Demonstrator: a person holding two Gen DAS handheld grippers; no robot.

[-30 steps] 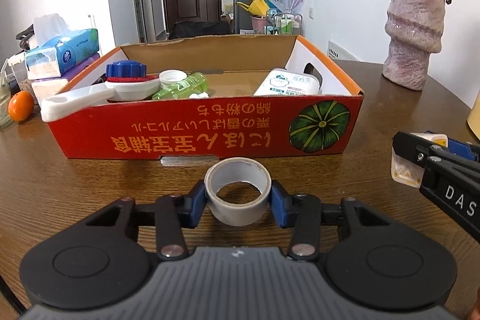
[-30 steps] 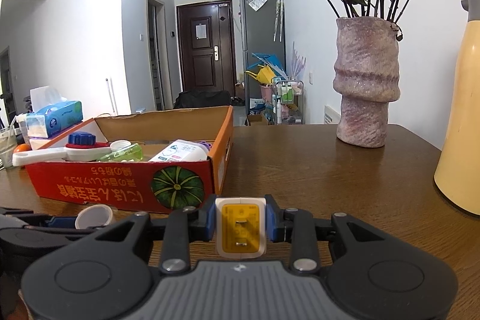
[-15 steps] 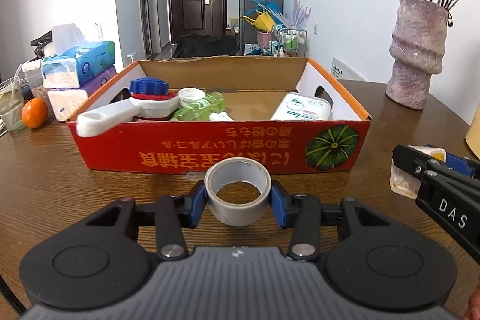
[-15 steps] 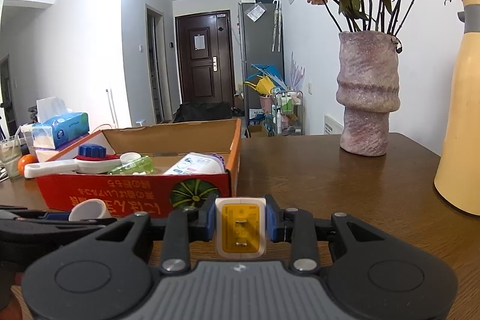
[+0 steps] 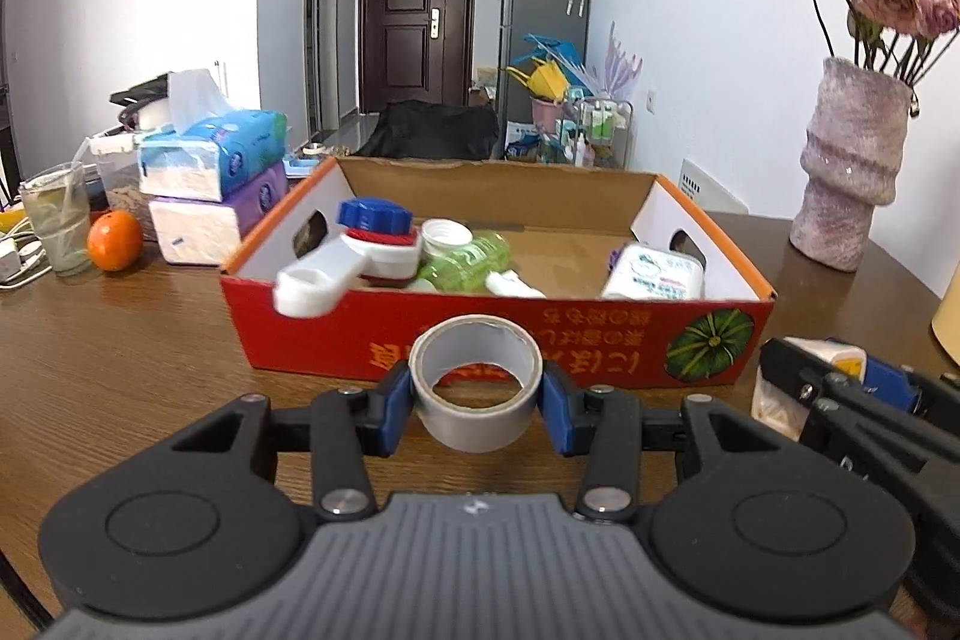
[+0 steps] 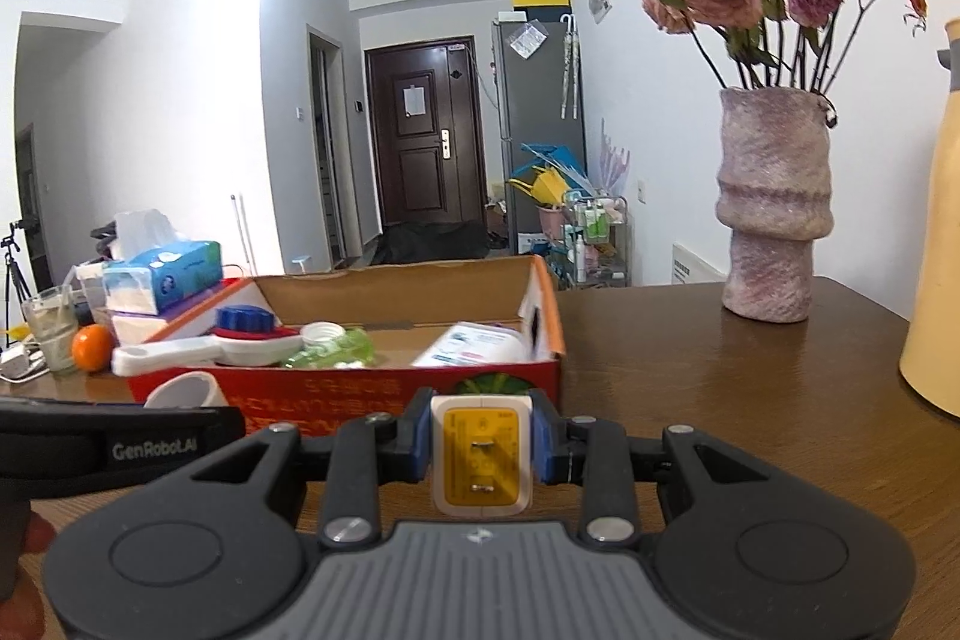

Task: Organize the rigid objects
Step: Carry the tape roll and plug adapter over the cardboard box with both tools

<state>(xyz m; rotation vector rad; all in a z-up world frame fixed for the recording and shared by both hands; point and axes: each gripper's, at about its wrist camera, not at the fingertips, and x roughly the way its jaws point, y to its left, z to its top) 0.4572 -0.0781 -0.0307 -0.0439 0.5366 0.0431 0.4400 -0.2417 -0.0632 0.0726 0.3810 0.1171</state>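
Observation:
My left gripper [image 5: 476,400] is shut on a grey tape roll [image 5: 476,415], held above the table in front of the red cardboard box [image 5: 498,334]. My right gripper [image 6: 482,451] is shut on a white and yellow plug adapter [image 6: 482,454], raised near the box's front right corner [image 6: 504,388]. The box holds a white scoop with a blue cap [image 5: 354,256], a green bottle [image 5: 465,259] and a white packet [image 5: 654,274]. The right gripper with the adapter shows in the left wrist view [image 5: 810,388]; the tape roll shows in the right wrist view [image 6: 183,391].
A pink vase with dried roses [image 5: 852,202] stands right of the box. A yellow jug [image 6: 936,280] is at the far right. Tissue packs [image 5: 210,178], an orange [image 5: 114,249] and a glass [image 5: 57,220] sit left of the box on the wooden table [image 5: 120,352].
Both grippers have risen with their objects, so the views now look down into the box from higher. The grips are unchanged.

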